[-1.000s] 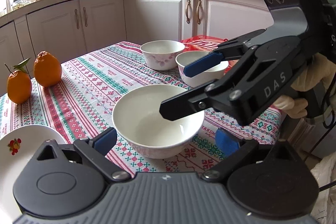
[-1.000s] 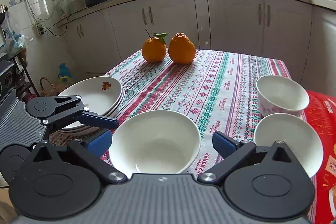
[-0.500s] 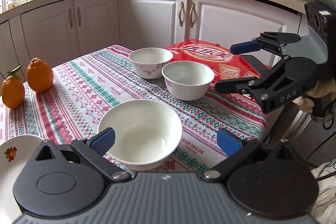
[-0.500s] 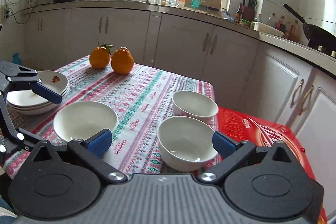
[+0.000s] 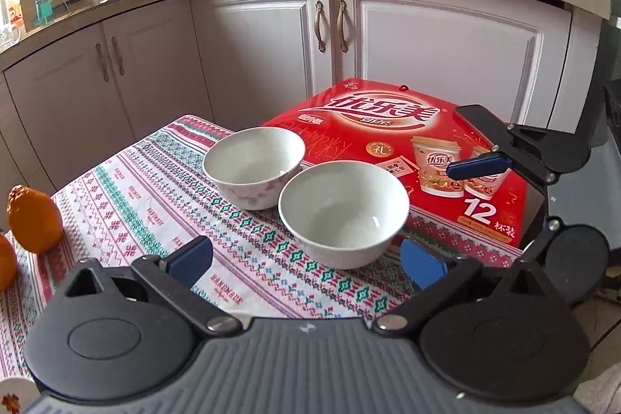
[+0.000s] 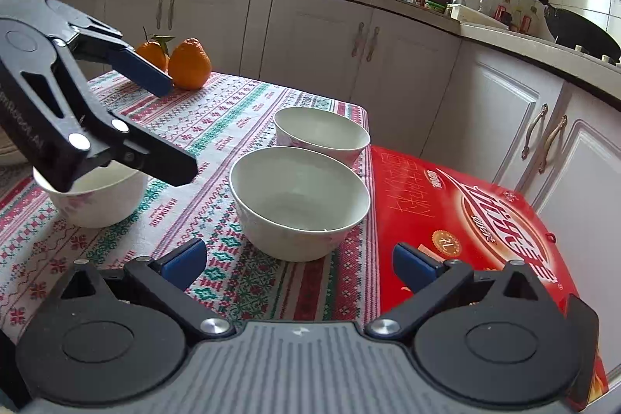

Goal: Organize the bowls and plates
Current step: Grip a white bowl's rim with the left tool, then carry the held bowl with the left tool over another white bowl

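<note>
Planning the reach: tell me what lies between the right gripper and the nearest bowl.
Only bare patterned tablecloth, seen in the right wrist view; the open right gripper faces the nearest bowl directly.

both wrist views low, near table; share two bowls (image 5: 343, 212) (image 6: 299, 200).

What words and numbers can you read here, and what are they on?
"优乐美": red box.
"12" and "杯装": same box.
"礼": gold badge on the box.
"HANDMADE": tablecloth.
Slanted handwriting on the box: unreadable.
Lettering on the left gripper body: cut off, unreadable.
</note>
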`<state>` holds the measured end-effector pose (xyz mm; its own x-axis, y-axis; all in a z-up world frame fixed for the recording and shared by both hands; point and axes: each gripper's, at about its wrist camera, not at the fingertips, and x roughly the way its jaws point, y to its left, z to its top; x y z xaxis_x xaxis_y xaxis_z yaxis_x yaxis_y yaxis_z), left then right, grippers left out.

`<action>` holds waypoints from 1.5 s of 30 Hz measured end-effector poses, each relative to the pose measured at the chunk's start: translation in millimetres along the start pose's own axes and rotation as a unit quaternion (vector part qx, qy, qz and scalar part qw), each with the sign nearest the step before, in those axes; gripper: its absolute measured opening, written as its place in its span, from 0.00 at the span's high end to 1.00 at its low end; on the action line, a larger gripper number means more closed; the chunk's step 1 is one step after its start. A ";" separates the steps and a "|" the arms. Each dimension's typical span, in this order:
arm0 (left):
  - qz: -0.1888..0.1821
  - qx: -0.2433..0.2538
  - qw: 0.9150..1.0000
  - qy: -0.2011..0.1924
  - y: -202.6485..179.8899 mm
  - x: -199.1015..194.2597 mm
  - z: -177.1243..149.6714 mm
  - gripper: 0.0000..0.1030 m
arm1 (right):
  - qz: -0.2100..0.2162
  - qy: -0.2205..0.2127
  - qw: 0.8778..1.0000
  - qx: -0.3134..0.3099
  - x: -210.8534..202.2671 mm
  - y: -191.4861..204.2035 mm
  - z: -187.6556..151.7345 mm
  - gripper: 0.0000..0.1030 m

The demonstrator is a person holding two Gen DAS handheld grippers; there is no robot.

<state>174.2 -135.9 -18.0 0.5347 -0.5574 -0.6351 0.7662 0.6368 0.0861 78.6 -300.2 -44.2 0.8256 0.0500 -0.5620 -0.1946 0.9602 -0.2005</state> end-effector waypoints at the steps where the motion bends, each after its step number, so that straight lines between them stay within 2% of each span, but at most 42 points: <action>1: -0.004 0.004 1.000 0.003 0.2 7.9 3.4 0.01 | 0.000 -0.001 1.000 -0.002 2.8 -0.5 -0.1 0.00; 9: -0.025 -0.025 0.999 0.039 11.0 54.4 20.4 0.03 | 0.026 0.004 1.000 0.005 30.5 -10.8 -1.1 0.00; 17: -0.047 -0.035 0.997 0.058 16.7 73.0 25.5 0.10 | 0.050 0.004 0.999 0.006 39.2 -16.3 0.5 0.02; 21: -0.064 -0.051 0.994 0.073 19.6 81.9 27.6 0.26 | 0.064 0.007 0.998 0.008 42.8 -18.2 1.4 0.11; 27: -0.073 -0.061 0.992 0.078 19.7 89.3 29.7 0.31 | 0.068 0.006 0.998 0.007 45.3 -19.2 3.4 0.17; 30: -0.076 -0.061 0.992 0.079 19.4 90.7 30.7 0.39 | 0.069 0.007 0.998 0.008 44.1 -20.2 2.9 0.18; 45: -0.073 -0.061 0.993 0.074 18.5 76.9 32.6 0.39 | 0.068 0.005 0.998 -0.001 33.1 -16.7 10.7 0.18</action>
<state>241.1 -184.3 -40.3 0.3565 -0.5694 -0.7407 0.7779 0.6201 -0.1023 114.9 -311.6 -50.9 0.7863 0.1778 -0.5918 -0.3061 0.9440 -0.1232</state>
